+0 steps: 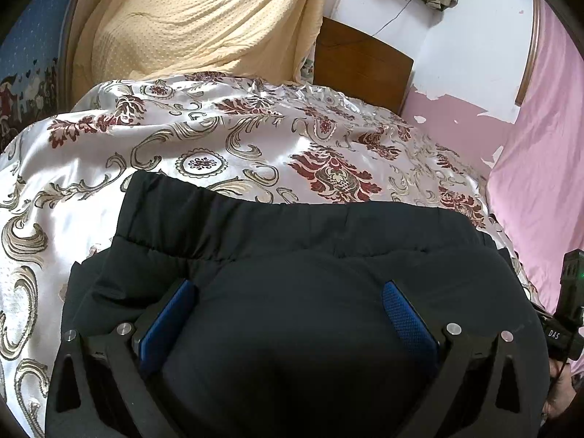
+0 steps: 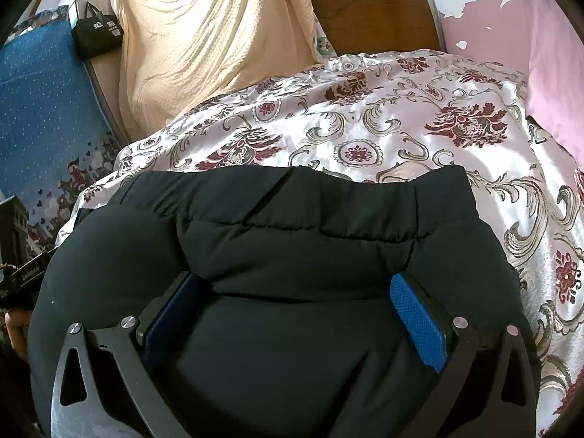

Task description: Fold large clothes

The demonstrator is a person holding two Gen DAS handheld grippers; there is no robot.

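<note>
With both the left gripper (image 1: 288,299) and right gripper (image 2: 295,292) spread wide over the jacket (image 1: 292,237) on the bed (image 1: 91,168), pinch its near edge evenly before folding.

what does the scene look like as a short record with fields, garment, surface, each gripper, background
garment: black padded garment, bulky, lying on the bed, elastic band at its far edge
surface: floral satin bedspread
left gripper: jaws wide apart, garment bulging between the blue pads, not clamped
right gripper: jaws wide apart, garment between them, not clamped
background: cream curtain, wooden headboard, pink wall with peeling paint, black bag
fold state: cannot tell
</note>
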